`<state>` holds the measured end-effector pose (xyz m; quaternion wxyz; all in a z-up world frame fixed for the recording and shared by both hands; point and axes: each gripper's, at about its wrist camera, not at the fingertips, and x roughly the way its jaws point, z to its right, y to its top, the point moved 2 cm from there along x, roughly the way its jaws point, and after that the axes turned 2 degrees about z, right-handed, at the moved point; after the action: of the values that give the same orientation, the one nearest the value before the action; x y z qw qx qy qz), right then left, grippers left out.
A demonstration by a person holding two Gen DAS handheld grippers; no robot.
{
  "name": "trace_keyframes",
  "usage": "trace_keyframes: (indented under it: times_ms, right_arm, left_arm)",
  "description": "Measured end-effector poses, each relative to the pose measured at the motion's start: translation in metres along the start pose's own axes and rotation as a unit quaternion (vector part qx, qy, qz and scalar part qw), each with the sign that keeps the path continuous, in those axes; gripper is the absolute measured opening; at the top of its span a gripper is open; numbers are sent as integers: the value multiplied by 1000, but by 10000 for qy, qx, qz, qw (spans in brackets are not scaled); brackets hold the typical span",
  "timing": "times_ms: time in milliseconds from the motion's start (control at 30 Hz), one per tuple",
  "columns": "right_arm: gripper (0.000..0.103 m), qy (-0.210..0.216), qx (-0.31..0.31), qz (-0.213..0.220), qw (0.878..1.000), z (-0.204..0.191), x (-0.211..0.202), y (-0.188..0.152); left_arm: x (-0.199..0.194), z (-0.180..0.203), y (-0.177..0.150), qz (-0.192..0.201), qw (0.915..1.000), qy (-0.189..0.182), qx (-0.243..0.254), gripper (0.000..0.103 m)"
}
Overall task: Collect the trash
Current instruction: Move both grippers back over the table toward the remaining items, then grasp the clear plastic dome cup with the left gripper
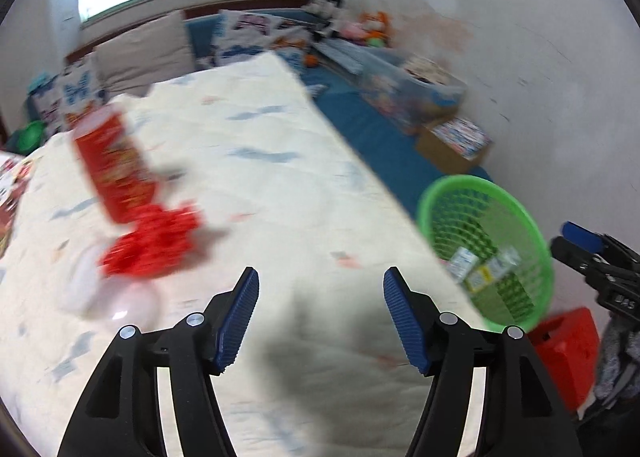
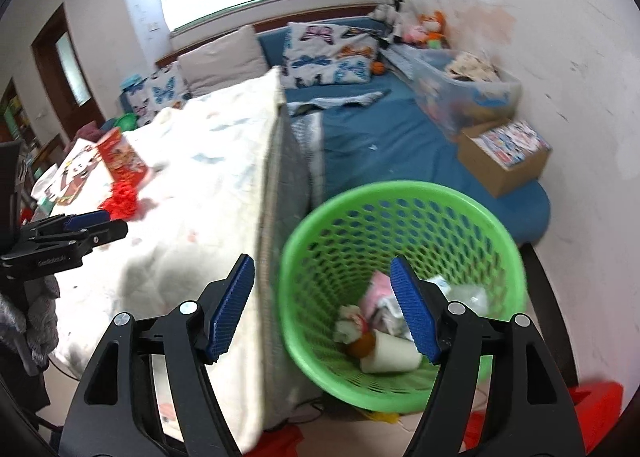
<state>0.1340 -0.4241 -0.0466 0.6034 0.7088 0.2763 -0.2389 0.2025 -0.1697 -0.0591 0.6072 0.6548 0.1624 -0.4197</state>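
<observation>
Hovering above the round green plastic mesh basket (image 2: 400,257), the right gripper (image 2: 322,305) has its blue ribbed pads spread wide with nothing between them; through the gap the basket's contents show: a white paper cup (image 2: 390,353) lying on its side, a brown round object (image 2: 360,345) touching it, and crumpled pink and white wrappers (image 2: 376,297). The basket stands just beside the edge of the cream quilted bedcover (image 2: 192,217). The left gripper (image 1: 320,317) is held over that bedcover, its pads also wide apart and empty. On the bedcover ahead and to its left lie a red printed cardboard box (image 1: 114,169), blurred, and touching its near end a crumpled red plastic piece (image 1: 154,245); just beside that is a pale whitish object (image 1: 108,293), too blurred to tell. Small printed cartons (image 1: 480,269) show inside the basket in the left wrist view.
</observation>
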Motion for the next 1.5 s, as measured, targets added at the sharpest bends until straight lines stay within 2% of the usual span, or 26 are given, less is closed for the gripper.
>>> trace_keyframes:
  times_ms: [100,267,467,800,1200,1267,1333,1500]
  right_arm:
    - [71,138,-158,-6,9998,-20,6,6]
    - [71,380,-402,-16,9985,-49,15,14]
    - [72,630,-625,-68,9960,-80,25,17]
    - [72,915,-911,-210,9914,-122,45,19]
    - [72,1147,-1038,-382,9872,-149,65,21]
    - [72,1173,-1061,-402,9866,-151,68,21]
    - [72,1207,-1077,-423,9859,-155,71,20]
    - [72,1293,-1065,-459,9848,-161,76,22]
  left_arm:
    - [-11,-32,-5,153,9988,437,-154,70]
    - [-18,-81,-14,184,9947,887,-494,70]
    - [-10,-118,-30,54,9903,1133,-796,70]
    - [17,-141,-38,-112,9876,1188,-1018,70]
    - [32,-141,-34,-117,9890,1064,-1017,70]
    - [34,-141,-34,-136,9893,1061,-996,67]
    - [35,-141,-34,-127,9902,981,-985,57]
    - [27,-138,-35,-29,9915,930,-906,56]
